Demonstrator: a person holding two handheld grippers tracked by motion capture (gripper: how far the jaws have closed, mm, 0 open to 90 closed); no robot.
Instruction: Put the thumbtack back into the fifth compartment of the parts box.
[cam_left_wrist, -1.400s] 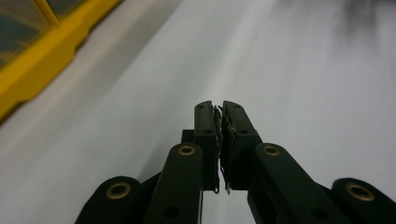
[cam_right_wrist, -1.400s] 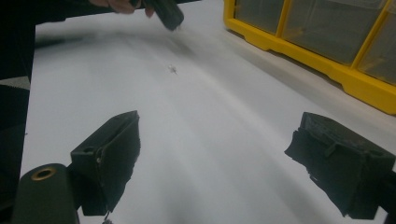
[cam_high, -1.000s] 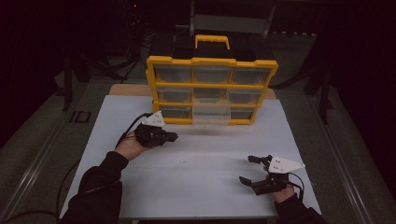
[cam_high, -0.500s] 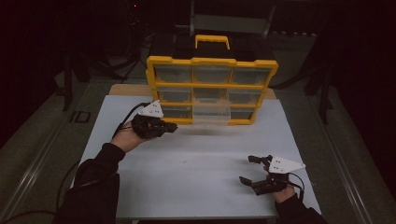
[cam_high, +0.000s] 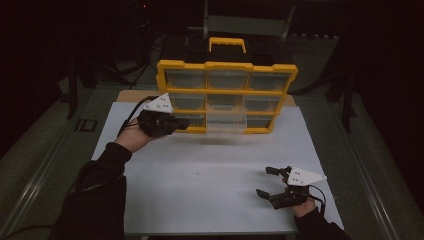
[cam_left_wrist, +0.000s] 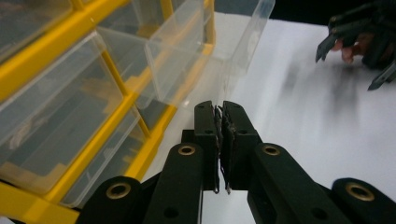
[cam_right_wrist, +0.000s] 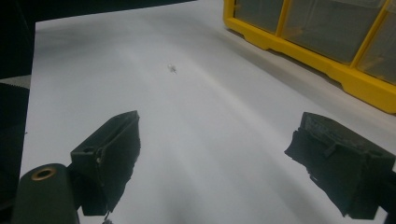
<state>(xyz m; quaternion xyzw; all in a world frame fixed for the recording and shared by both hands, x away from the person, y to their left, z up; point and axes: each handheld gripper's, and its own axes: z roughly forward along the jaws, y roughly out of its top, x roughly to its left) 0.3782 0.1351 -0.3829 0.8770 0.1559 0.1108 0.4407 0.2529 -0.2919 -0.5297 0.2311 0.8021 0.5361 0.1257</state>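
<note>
- Yellow-framed organizer (cam_high: 227, 97) stands upright at the far side of the white table (cam_high: 210, 200); it's a grid of clear drawers, w/ one clear drawer (cam_high: 227, 122) in the bottom row's middle pulled partway out toward the person.
- Left gripper (cam_high: 181, 124) hovers above the table just left of that open drawer, near the cabinet's lower left corner. Its jaws are pressed together; in the left gripper view (cam_left_wrist: 221, 122) something thin and small seems pinched between the pads (too small to name, and I can't tell for sure it's an item rather than pad wear).
- Right gripper (cam_high: 270, 182) rests low at the near right of the table, well apart from the organizer, jaws spread wide w/ nothing between them, as the right gripper view (cam_right_wrist: 219, 154) confirms.
- A tiny pale speck (cam_right_wrist: 172, 68) lies on the bare table, mid-sheet.
- Progress, as I judge it: drawer is opened, so the access step is done; the left hand looks to be bringing a small item toward the drawer or carrying it away. Still left: finishing that transfer and pushing the drawer shut.
- Vs. the earlier frames: left hand has risen and moved closer to the cabinet face, from low over the table to about the bottom row's height. Right hand, organizer and drawer haven't shifted.
</note>
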